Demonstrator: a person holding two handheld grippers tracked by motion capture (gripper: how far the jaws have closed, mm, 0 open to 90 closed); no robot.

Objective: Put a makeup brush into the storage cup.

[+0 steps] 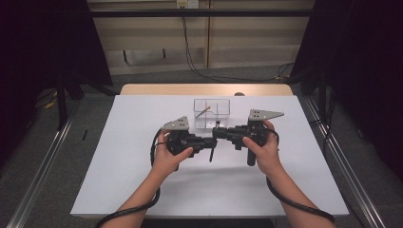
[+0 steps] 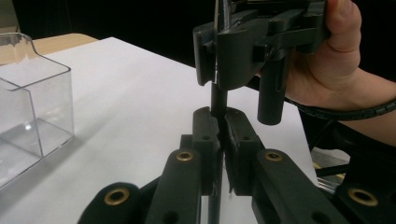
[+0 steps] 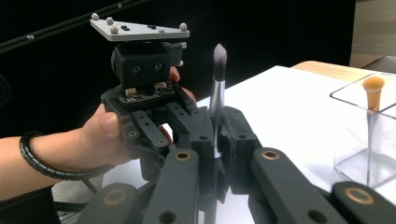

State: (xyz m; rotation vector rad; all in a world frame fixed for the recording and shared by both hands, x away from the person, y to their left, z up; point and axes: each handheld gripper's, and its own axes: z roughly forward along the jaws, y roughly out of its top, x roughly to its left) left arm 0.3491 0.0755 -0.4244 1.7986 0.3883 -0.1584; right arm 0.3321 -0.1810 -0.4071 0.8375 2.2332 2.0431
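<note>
we held the brush (image 3: 218, 84) upright between both grippers above the bench (image 1: 142, 180): our right gripper (image 3: 215, 133) clamped on its stem below the bristles, our left gripper (image 2: 219, 128) clamped lower on the handle, with the clear box (image 1: 211, 114) just beyond them

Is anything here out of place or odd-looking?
Not really. One brush leans tilted in the clear box. The left gripper and right gripper both clamp one dark brush above the table.
</note>
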